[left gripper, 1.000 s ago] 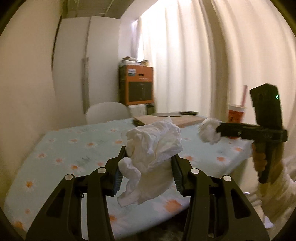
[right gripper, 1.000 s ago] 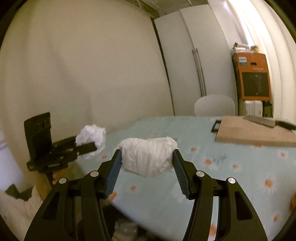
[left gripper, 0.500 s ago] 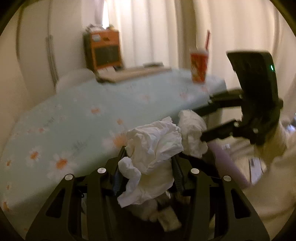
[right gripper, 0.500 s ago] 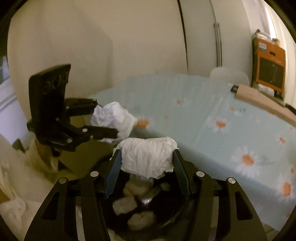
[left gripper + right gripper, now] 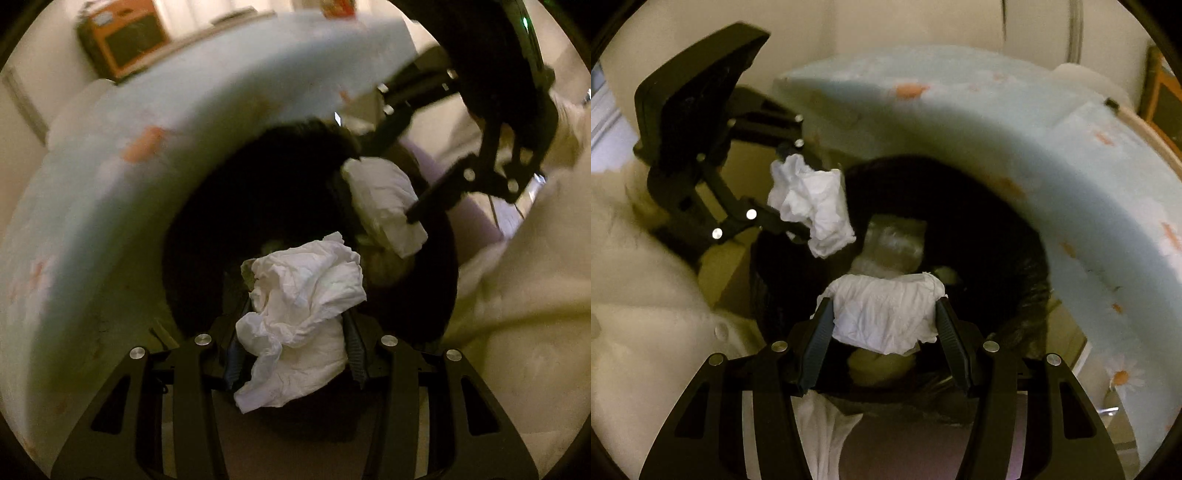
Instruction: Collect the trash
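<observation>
My left gripper (image 5: 295, 350) is shut on a crumpled white tissue (image 5: 303, 306) and holds it over the mouth of a black-lined trash bin (image 5: 207, 229). My right gripper (image 5: 884, 328) is shut on a second crumpled white tissue (image 5: 886, 314), also over the bin (image 5: 997, 229). Each gripper shows in the other's view: the right one with its tissue (image 5: 384, 203), the left one with its tissue (image 5: 812, 203). Paper and plastic trash (image 5: 894, 243) lies inside the bin.
The table with a light blue daisy-print cloth (image 5: 110, 192) stands right beside the bin, its edge curving around it (image 5: 1071, 166). An orange box (image 5: 122, 40) stands at the far side. The person's cream sleeve (image 5: 517, 295) is at the right.
Both grippers have swung down from table height and now point into the bin, each still holding its tissue. The two tissues have come closer together over the bin opening.
</observation>
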Demonstrator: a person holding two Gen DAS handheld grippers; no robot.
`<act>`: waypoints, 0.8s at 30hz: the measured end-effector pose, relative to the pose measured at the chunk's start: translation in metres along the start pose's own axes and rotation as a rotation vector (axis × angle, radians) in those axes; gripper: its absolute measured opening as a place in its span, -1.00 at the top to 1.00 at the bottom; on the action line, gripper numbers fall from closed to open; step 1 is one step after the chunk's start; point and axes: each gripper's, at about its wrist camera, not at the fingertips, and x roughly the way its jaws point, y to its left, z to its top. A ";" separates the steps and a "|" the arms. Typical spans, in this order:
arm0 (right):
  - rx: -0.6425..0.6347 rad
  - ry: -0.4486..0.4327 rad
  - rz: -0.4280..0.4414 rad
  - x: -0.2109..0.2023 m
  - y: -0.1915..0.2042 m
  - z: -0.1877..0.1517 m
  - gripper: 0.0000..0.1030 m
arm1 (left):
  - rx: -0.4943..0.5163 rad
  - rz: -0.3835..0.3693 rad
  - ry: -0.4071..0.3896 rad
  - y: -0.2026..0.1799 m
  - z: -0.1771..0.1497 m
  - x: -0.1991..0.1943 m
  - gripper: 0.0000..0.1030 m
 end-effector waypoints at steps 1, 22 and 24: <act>-0.006 0.015 0.013 0.004 0.000 0.000 -0.02 | 0.014 -0.017 0.028 0.000 0.001 0.004 0.09; -0.179 0.214 0.074 0.073 -0.003 0.017 -0.44 | 0.237 -0.123 0.377 -0.004 0.003 0.053 -0.73; -0.179 0.213 0.069 0.072 -0.002 0.017 -0.48 | 0.220 -0.126 0.373 0.001 0.001 0.058 -0.75</act>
